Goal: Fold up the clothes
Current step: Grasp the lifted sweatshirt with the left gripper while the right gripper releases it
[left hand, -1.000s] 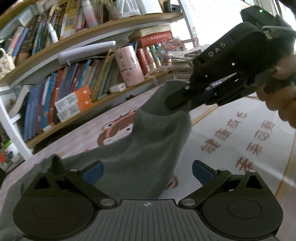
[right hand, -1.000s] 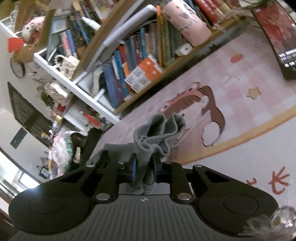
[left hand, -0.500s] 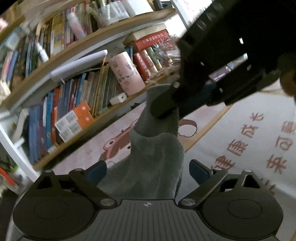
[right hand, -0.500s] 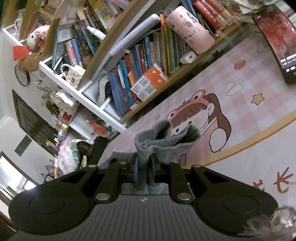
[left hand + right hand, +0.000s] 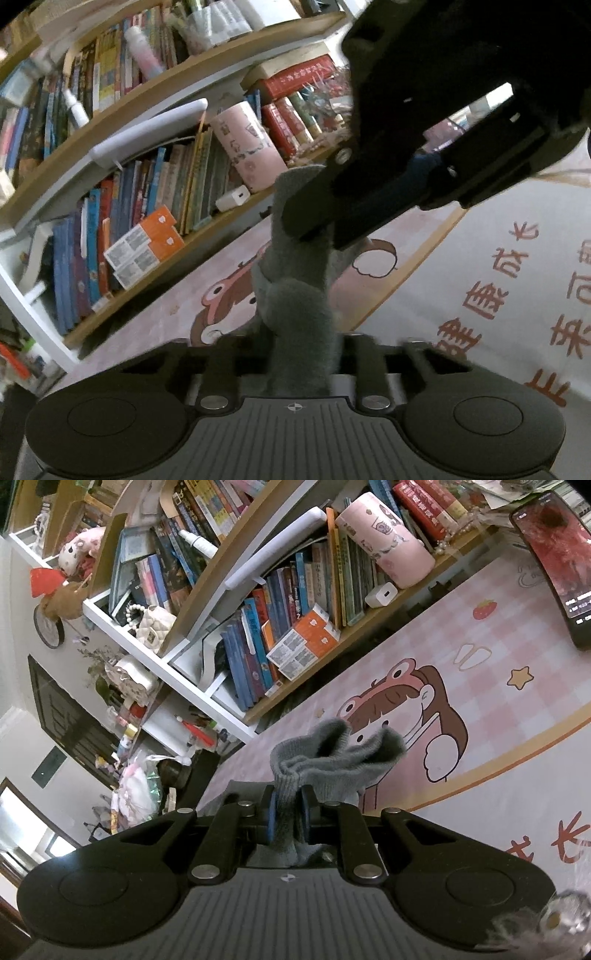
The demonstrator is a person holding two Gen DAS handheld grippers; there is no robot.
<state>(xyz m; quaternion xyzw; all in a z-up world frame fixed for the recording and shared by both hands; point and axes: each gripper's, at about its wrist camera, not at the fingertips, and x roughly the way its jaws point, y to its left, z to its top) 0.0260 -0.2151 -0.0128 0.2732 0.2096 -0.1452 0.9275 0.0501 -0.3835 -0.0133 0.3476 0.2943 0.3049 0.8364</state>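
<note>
The left gripper (image 5: 301,354) is clamped on one end of the grey garment (image 5: 295,295), held above the pink mat (image 5: 166,314) near its shelf-side edge. The right gripper (image 5: 290,812) pinches the bunched other end. With so little cloth in each grip, a tug apart could pull an end free.

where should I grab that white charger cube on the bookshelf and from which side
Probably grip the charger across its two flat side faces, coming straight in from the open shelf front. The pink tumbler leans just above it and books stand beside it, leaving little room from above or the sides.
</note>
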